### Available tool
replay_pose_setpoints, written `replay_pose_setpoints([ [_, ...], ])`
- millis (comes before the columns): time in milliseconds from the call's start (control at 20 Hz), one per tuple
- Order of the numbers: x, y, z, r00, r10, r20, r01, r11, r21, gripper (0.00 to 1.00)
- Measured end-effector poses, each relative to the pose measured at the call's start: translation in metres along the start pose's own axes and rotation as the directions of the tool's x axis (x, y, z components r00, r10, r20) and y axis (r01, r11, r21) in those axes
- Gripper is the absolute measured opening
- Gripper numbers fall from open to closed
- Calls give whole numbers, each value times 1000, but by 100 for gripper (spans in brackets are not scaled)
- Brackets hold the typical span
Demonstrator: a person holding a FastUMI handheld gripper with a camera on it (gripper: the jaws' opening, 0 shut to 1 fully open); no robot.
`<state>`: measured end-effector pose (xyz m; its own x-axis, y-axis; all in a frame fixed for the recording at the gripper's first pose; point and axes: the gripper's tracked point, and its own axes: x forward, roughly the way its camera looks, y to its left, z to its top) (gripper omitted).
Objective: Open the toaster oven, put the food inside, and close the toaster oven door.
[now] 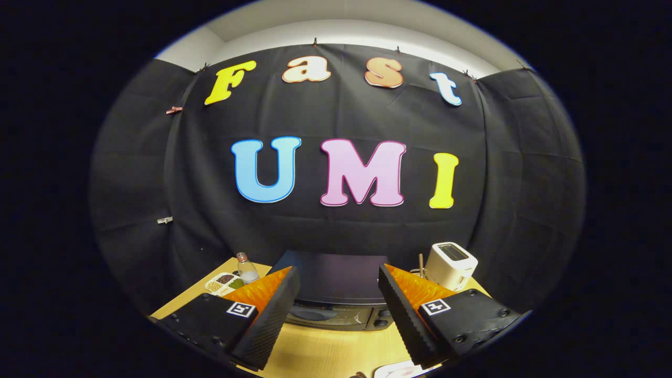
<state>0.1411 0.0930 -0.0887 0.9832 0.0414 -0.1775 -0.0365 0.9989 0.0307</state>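
The toaster oven [336,283] is a dark box on the wooden table [336,349], seen from above just beyond my fingers; its door handle and knobs face me and the door looks closed. My gripper [338,302] hovers above the table in front of it, open wide, with nothing between its fingers. A white plate edge [399,370], possibly bearing food, peeks out near the right finger.
A white pop-up toaster [451,265] stands to the right of the oven. To the left are a small glass bottle [247,270] and a divided white tray [223,283] with several fillings. The black cloth wall rises behind the table.
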Motion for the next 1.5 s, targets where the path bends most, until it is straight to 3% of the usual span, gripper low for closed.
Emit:
replay_pose_setpoints([
  [300,54,33,-43,992,56,-114,-51,998,45,98],
  [750,109,38,-120,959,20,-283,-6,999,51,98],
  [1200,126,37,-154,931,-16,-365,30,999,32,98],
  [1500,122,38,-155,931,-37,-362,30,999,-26,99],
])
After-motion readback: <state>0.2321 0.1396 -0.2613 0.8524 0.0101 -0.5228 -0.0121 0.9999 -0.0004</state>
